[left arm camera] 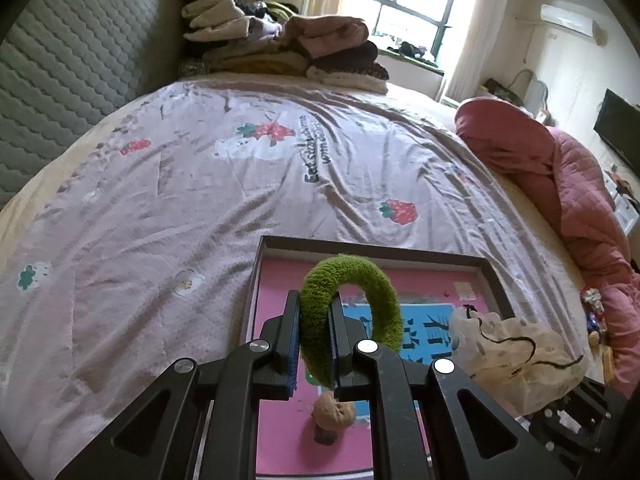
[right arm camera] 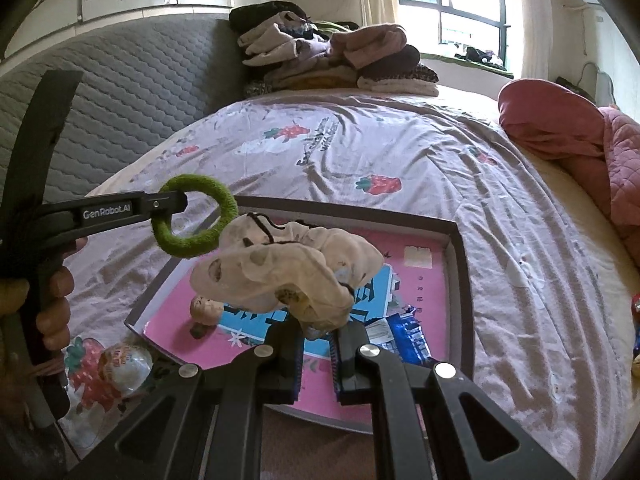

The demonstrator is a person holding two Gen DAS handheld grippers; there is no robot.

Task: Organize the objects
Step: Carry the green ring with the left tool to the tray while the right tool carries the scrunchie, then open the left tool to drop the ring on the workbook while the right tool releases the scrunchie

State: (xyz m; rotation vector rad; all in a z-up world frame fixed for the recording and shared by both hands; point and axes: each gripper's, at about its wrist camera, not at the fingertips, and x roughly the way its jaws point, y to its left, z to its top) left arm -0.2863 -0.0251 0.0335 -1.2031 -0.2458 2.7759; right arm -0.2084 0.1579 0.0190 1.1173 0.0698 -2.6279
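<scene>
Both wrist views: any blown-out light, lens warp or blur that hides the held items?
Left wrist view: the window is blown out white, fisheye bows the bedspread, yet the green ring in the left claw stays sharp. Right wrist view: same window glare, dark corner vignette, the cream scrunchie in the right claw clear.

Tray on the bed, both my loads above it.
I see the tray [right arm camera: 460, 280] near on the bed [right arm camera: 400, 152]; ring [right arm camera: 192, 216] hangs left of scrunchie [right arm camera: 288, 276]; walnut [right arm camera: 206, 310] in the tray; folded clothes [right arm camera: 336, 56] far.
</scene>
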